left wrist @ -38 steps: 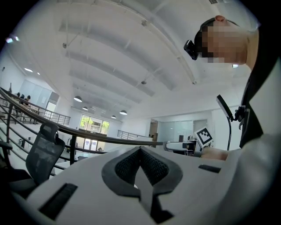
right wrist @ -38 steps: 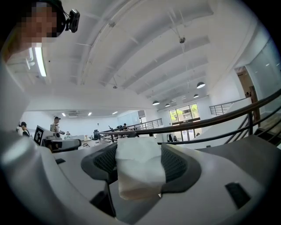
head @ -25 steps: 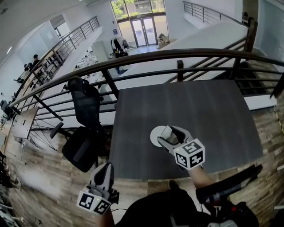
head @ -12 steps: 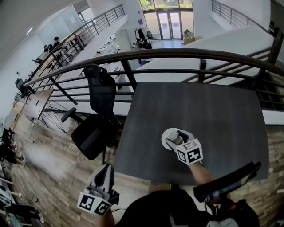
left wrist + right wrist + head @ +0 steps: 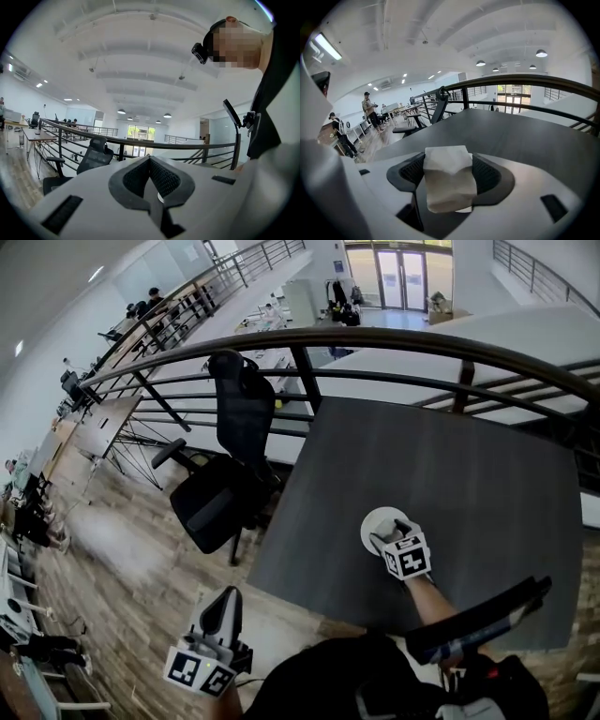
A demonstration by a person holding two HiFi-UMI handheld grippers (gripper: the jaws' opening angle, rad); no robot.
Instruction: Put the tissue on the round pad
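Right hand-held gripper (image 5: 392, 532) clamped the tissue (image 5: 449, 180) right over the round pad (image 5: 373, 523); next I'd guess lower, let go. Left hand-held gripper (image 5: 225, 596) sat closed.

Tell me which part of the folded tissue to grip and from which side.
Grip the tissue across its folded width, one pad on each side edge, coming in from the person's edge of the table, as the right gripper holds it now. Folded thick, it fills the gap between the jaws, so squeezing its sides should hold it.
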